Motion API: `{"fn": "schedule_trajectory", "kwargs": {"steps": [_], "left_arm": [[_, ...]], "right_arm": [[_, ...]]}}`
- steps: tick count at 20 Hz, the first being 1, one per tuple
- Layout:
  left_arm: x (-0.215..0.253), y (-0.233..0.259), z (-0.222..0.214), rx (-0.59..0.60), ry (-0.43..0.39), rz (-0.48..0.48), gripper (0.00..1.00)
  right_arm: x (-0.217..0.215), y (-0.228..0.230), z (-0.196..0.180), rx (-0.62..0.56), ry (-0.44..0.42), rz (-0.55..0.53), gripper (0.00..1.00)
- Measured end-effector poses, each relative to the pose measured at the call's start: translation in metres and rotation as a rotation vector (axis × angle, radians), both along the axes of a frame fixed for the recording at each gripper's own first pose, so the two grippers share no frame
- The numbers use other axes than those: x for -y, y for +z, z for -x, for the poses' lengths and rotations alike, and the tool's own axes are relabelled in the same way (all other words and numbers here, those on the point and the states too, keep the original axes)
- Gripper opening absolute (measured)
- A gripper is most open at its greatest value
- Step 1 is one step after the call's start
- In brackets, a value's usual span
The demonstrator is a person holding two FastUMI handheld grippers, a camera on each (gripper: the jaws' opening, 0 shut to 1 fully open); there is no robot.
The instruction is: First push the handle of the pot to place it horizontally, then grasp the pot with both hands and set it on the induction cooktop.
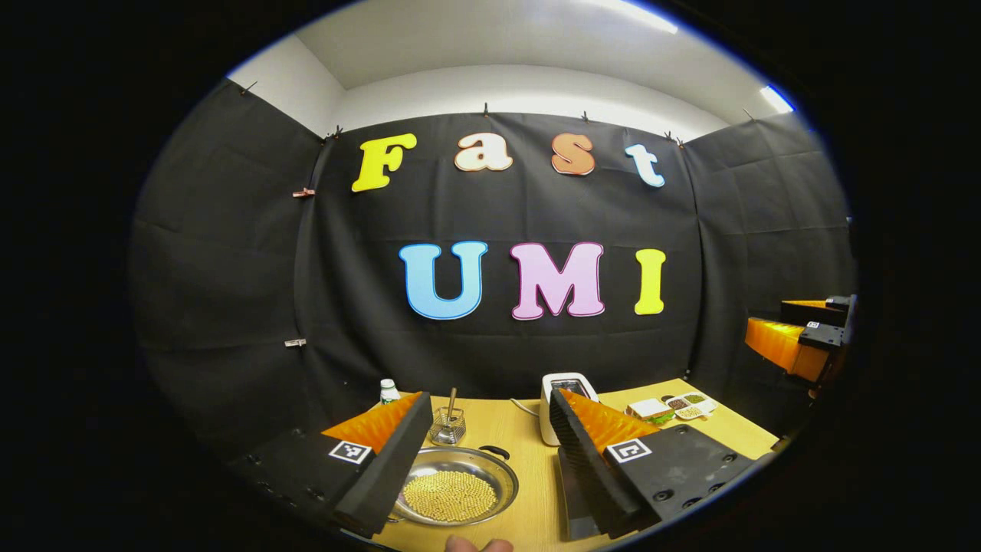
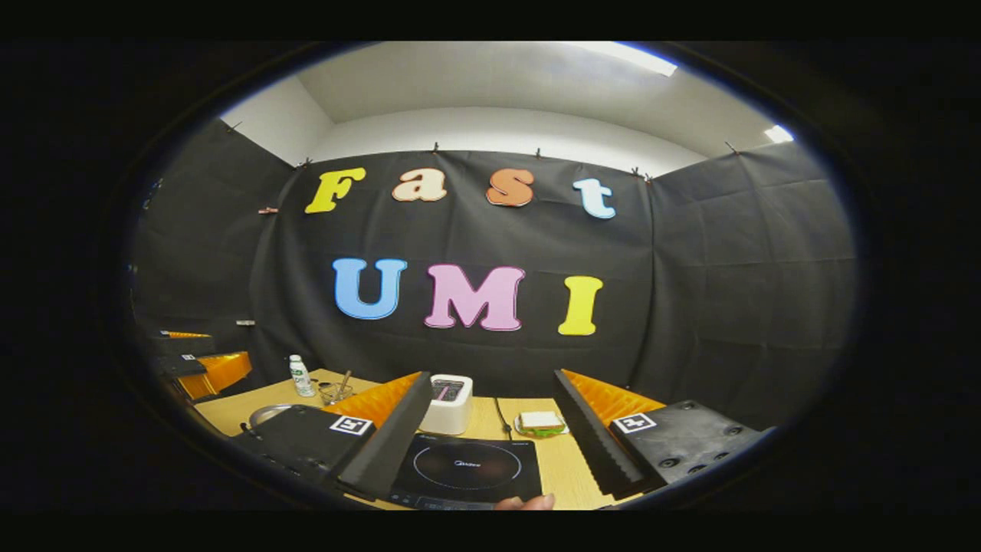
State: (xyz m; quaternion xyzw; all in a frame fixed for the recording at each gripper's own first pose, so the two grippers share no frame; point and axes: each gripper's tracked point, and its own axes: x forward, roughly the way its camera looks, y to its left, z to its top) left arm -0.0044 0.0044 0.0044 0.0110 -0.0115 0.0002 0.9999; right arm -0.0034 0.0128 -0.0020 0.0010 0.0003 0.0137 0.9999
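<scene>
Left gripper [image 1: 484, 448] held with jaws spread wide, nothing between them, above a wooden table [image 1: 529, 491]. Between its fingers, a shallow steel pot [image 1: 460, 481] of yellow beads, black handle [image 1: 494, 451] at the far rim, resting on the tabletop. Just beyond, a small glass jar [image 1: 447, 425] with a utensil, a white bottle [image 1: 389, 391], a white toaster [image 1: 563, 395], a sandwich [image 1: 650, 412] and little dishes of grains [image 1: 690, 405]. At the right edge, the other gripper's orange fingers seen.

Right gripper [image 2: 490, 441] likewise splayed and empty, over the black induction cooktop [image 2: 467, 469] lying flat on the same table [image 2: 563, 468]. Pot rim [image 2: 267, 414] glimpsed far left, well apart from the cooktop. Behind, toaster [image 2: 448, 402], sandwich [image 2: 540, 422], bottle [image 2: 297, 376].

All around, black cloth walls [image 1: 230, 268], white ceiling [image 1: 498, 46] with strip lights [image 1: 636, 14].
</scene>
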Motion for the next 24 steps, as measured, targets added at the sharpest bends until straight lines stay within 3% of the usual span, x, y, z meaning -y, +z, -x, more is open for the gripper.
{"fn": "schedule_trajectory", "kwargs": {"steps": [12,14,19,21,24], "left_arm": [[0.001,0.003,0.002,0.011,-0.011,0.001,0.95],[0.001,0.001,0.002,0.007,-0.010,0.002,0.86],[0.012,-0.006,0.001,-0.038,-0.073,-0.018,0.11],[0.024,-0.015,0.002,-0.068,-0.134,-0.012,0.05],[0.026,-0.044,0.004,-0.167,-0.154,-0.031,0.05]], "right_arm": [[-0.003,0.000,0.003,0.009,0.001,0.015,0.98],[-0.002,-0.001,0.003,0.009,0.002,0.012,0.98],[-0.002,-0.001,0.001,0.010,0.002,0.016,0.98],[-0.003,-0.002,0.001,0.007,0.005,0.015,0.98],[-0.004,-0.004,0.000,0.003,0.009,0.022,0.98]]}}
